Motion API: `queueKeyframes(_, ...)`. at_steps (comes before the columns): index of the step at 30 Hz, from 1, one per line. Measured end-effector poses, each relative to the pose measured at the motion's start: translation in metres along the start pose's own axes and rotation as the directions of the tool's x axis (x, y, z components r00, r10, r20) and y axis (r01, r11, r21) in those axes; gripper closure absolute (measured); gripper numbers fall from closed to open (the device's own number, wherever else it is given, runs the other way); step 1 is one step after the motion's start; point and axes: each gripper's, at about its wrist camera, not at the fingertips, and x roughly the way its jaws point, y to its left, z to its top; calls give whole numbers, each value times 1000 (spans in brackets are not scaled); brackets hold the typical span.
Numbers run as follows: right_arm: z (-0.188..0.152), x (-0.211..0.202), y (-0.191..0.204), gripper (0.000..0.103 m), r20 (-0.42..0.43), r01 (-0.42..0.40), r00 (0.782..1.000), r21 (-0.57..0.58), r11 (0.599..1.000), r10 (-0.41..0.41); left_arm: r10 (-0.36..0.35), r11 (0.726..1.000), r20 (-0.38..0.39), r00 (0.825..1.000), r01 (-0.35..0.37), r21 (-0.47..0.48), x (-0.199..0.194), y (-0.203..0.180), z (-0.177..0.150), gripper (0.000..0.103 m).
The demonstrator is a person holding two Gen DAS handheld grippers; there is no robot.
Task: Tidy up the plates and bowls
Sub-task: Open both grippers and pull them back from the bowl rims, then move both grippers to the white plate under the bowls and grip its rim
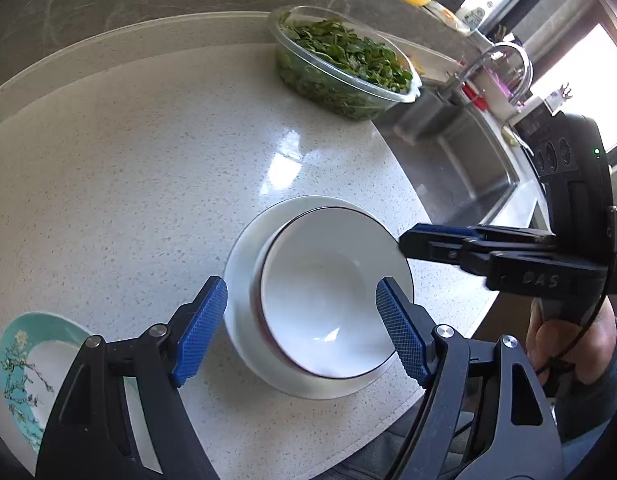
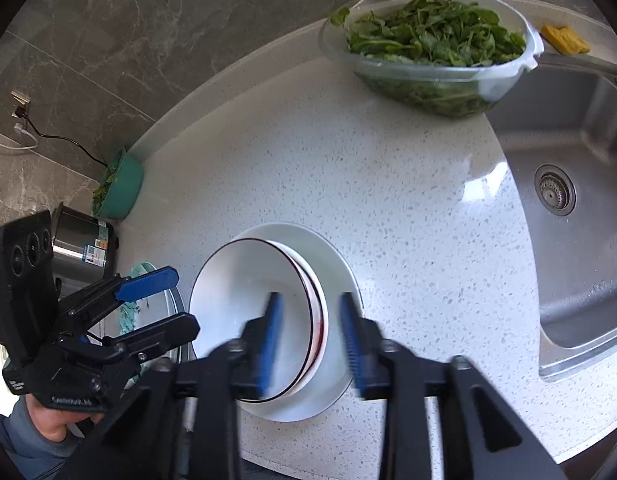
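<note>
**Both grippers angled down, jaws apart**

The left gripper (image 1: pixel 301 314) points steeply downward with its two blue-padded fingers (image 1: pixel 200 322) spread wide, nothing pressed between the pads. Seen from the right wrist view, it sits at the lower left, gripped from below by a hand (image 2: pixel 54 426) in a grey sleeve.

The right gripper (image 2: pixel 312 338) also tilts down, its fingers standing partly apart; they are blurred in its own view, so the gap is hard to judge closely. From the left wrist view it reaches in from the right, held by a hand (image 1: pixel 568 344) wrapped around its handle.
</note>
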Motion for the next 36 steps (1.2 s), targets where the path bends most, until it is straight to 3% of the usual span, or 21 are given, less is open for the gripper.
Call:
queueKeyframes(1,1,-5,-2,40,7,4,1000,-1,1000,-4,3,1000,2,1000,-3,-9,-2,3,-3,26)
queueKeyframes(2,2,-9,-4,39,14,8,1000,-4,1000,-8,6,1000,2,1000,-6,-20,-4,7,-5,26)
queueKeyframes(7,6,-29,-19,39,26,27,999,-8,1000,-27,46,996,15,999,-45,-73,-11,26,-26,26)
queueKeyframes(11,8,-23,-32,39,-25,24,999,-54,998,-26,97,985,29,995,-92,-147,-11,37,-46,26)
queueKeyframes(18,20,15,-48,41,-167,-44,986,-172,984,14,234,927,28,972,-214,-308,1,27,-87,27)
queueKeyframes(25,23,32,-38,42,-232,-94,972,-274,957,29,277,894,1,961,-257,-366,24,13,-103,27)
queueKeyframes(28,23,40,-34,42,-248,-98,969,-301,948,21,291,894,3,957,-271,-358,31,9,-100,28)
queueKeyframes(36,26,57,-33,45,-271,-119,962,-317,941,31,272,909,13,962,-252,-333,43,15,-83,48)
